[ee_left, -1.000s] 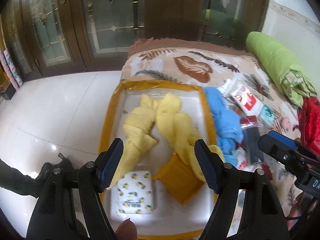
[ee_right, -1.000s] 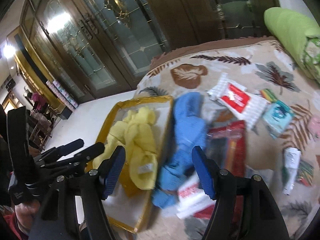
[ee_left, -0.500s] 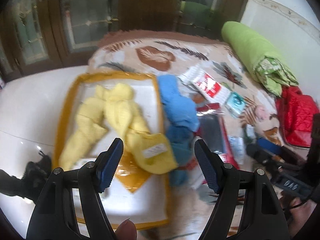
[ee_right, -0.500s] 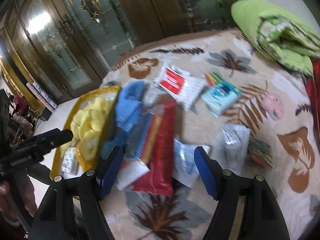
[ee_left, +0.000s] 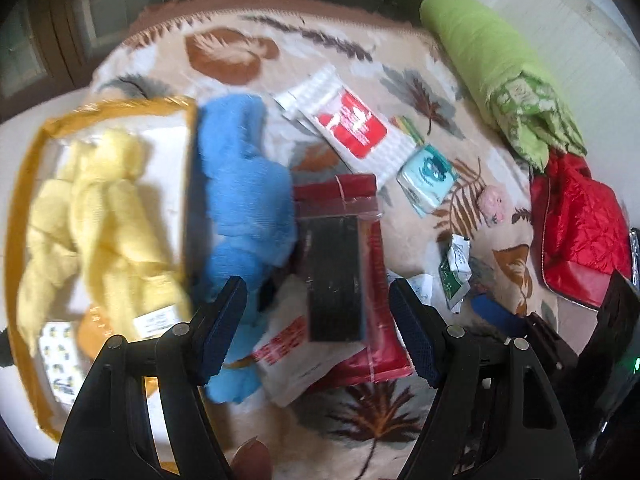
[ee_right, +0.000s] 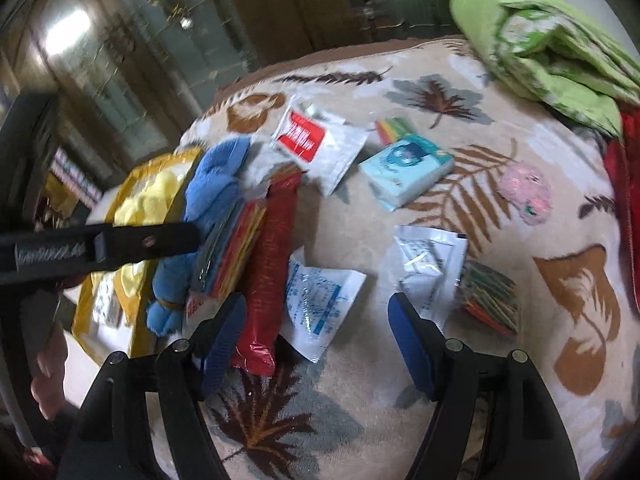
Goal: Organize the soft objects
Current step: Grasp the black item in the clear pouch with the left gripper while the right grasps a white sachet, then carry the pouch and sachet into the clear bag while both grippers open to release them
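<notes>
Soft things lie scattered over the leaf-patterned blanket on the bed. Yellow towels are bundled inside a clear bag with a yellow rim at the blanket's left edge, and a blue towel lies just beside that bag, touching its right side. A red packet lies next to the blue towel, with a dark flat pack on top of it. Farther toward the middle of the blanket sit a white pack with a red label, a light blue tissue pack, a small pink fluffy thing and a white pouch. A rolled green quilt lies along the far right edge.

The left gripper hangs over the red packet with its jaws spread, gripping nothing. The right gripper hovers low over the white pouch; its jaws have just been widening and stand apart, empty.
</notes>
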`<state>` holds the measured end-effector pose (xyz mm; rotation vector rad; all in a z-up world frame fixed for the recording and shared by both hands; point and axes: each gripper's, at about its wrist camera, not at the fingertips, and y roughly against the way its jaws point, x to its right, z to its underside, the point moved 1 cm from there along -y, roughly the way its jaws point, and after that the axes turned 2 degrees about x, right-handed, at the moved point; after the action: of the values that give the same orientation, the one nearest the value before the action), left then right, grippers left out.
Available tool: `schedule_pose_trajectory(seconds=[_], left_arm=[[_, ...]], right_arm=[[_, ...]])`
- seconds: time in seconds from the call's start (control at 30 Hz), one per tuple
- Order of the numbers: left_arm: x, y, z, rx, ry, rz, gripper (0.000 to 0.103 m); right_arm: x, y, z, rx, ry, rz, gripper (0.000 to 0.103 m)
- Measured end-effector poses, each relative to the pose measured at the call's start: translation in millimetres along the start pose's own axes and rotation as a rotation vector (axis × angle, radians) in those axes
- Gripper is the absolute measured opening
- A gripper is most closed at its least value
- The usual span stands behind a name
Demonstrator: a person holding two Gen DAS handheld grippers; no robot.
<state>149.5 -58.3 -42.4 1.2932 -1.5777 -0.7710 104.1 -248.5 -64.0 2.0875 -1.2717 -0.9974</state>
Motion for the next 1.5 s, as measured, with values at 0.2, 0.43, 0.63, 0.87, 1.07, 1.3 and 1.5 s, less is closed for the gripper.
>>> schedule_pose_trajectory(seconds=[0.2, 0.43, 0.63, 0.87, 1.07, 1.3, 1.5], left_arm=[[9, -31, -4, -0.085, -0.021, -0.009, 0.074], [3, -42, -4, -0.096, -0.022, 0.014, 0.037], [3, -39, -3, -0.085, -0.059, 0.006, 0.034], [-1, -38, -1, -0.082, -0.054, 0.015, 0.033], [0, -40, 1, -0.082, -0.061, 0.014, 0.033], [-1, -40, 2, -0.088, -0.047, 0.020, 0.033], [2, -36, 6, -0.090, -0.055, 0.040, 0.033]], right_arm=[[1, -2, 5, -0.011, 0.026, -0.004, 0.074], [13, -9, 10, -0.027, 0.026, 0.013, 0.074], [13, -8, 3, -0.015, 0.198, 0.049, 0.074], [60, -20, -15, -0.078, 0.054, 0.128, 0.074], [73, -46, -25, -0.112, -0.031, 0.114, 0.074], [64, -59, -21, -0.148, 0.024, 0.191, 0.038], [78, -45, -17, -0.126, -0.067, 0.115, 0.026]])
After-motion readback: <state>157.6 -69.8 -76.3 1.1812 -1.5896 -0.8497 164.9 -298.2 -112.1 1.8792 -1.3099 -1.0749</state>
